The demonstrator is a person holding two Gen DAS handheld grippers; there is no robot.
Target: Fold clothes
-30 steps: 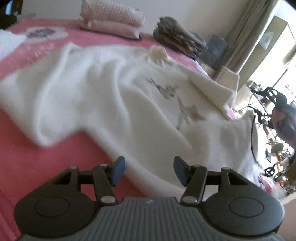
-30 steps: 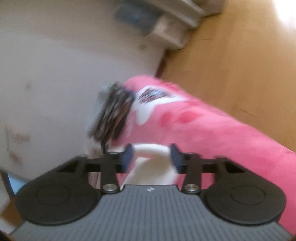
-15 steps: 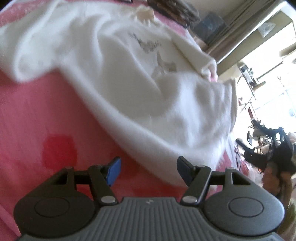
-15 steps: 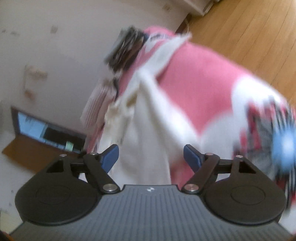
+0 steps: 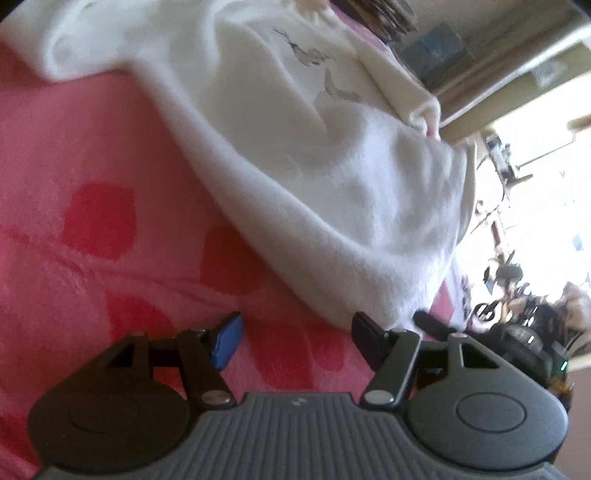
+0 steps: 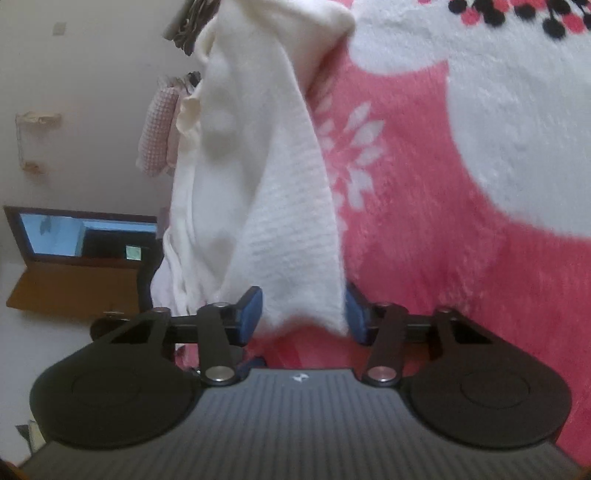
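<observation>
As its blue-padded jaws close, the right tool has the end of a white sweater's sleeve between them, the knit hem hanging just inside the right pad while a gap still shows at the left one, so the cloth is not yet pinched. From there the sleeve runs up and away across a pink bed blanket patterned with large white shapes and a small white flower print. Beyond the sweater, at the far edge of the bed, lie folded pink-and-white textiles, and past them stands a wall with an open laptop on a wooden surface.

The left tool hovers over the same blanket, its jaws set wide apart with nothing between them but pink fleece marked with darker red patches. The lower corner of the white sweater lies just ahead of the right finger, close to it, though whether it touches cannot be told. The garment spreads up and away from there across the bed, rumpled, with a faint grey print on its front. A stack of folded dark cloth sits beyond it at the top, and a bright window area fills the right edge.
</observation>
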